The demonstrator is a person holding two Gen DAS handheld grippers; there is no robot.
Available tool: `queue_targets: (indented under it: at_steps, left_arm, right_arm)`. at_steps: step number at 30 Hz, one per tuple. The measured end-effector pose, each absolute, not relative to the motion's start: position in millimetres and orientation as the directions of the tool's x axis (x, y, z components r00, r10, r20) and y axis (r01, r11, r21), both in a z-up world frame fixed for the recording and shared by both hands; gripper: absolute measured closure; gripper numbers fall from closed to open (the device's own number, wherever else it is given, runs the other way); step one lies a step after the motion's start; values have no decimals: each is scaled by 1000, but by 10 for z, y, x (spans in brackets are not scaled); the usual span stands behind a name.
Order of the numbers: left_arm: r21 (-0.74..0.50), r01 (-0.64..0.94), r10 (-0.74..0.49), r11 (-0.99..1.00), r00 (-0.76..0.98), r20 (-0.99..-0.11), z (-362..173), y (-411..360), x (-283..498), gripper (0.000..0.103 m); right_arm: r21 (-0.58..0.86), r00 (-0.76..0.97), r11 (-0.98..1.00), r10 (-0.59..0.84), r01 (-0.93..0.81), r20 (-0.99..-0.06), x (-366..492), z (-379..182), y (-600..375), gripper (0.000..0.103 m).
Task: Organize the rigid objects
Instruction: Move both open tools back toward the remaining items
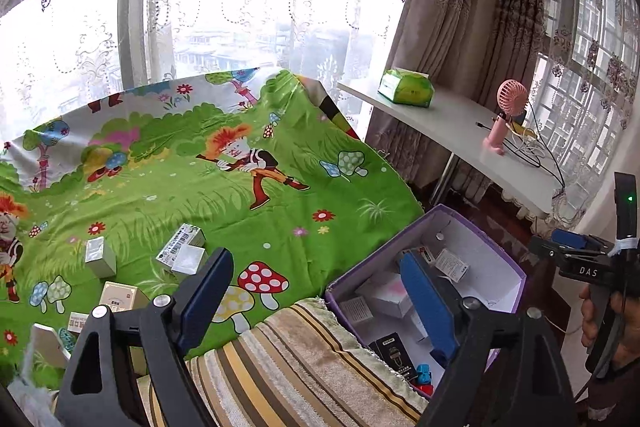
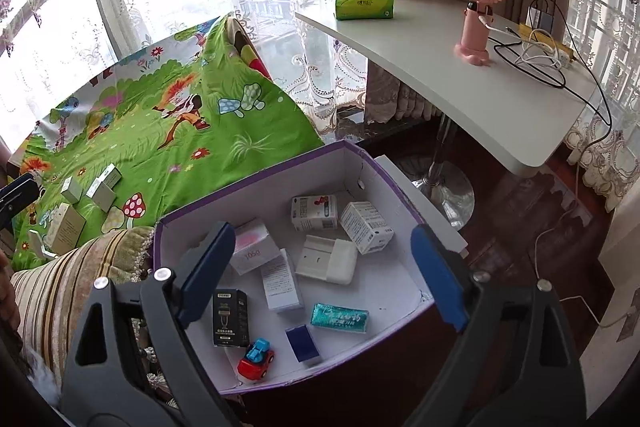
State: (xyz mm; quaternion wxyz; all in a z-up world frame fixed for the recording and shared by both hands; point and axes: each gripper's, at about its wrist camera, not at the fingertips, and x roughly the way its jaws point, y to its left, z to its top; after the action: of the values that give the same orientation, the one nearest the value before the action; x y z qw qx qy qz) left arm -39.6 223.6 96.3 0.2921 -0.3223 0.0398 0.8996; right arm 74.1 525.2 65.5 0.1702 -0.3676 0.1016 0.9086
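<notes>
Your right tongs (image 2: 320, 267) hang spread and empty over the purple box (image 2: 256, 183) of small cartons; your left tongs (image 1: 316, 291) gape empty above the striped cushion (image 1: 288, 359).

In the left wrist view the right finger (image 1: 426, 303) hides much of the purple box (image 1: 476, 227) (its contents mostly covered). The small boxes (image 1: 100, 257) are partly hidden; their print is too small to read.
</notes>
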Motion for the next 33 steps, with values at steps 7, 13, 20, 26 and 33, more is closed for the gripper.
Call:
queue_targets:
  at_steps: [7,13,20,26,33]
  left_arm:
    - [-118,-522,492,-845,-669,-557,992,1922,-355,16]
    - [-172,-473,475,-864,-653,-590,872,1605,-427,16]
    - [-235,-389,445,-891,-642,-625,749,1113,-508,16]
    - [-276,-291,400,-916,-634,-662,597,673,-572,17]
    - [-318,-185,362,-930,-614,-702,451,249,-666,17]
  right_arm:
    - [18,-701,-917,293,-399,-650,686,808,5066,0]
    - [17,-705,-937,251,-350,-664,569,795,4845,0]
    - [55,-723,-971,133,-231,-678,437,723,4510,0]
    - [40,-711,-988,80,-151,-699,292,627,4182,0]
    - [74,-684,-993,11,-96,-729,143,499,3935,0]
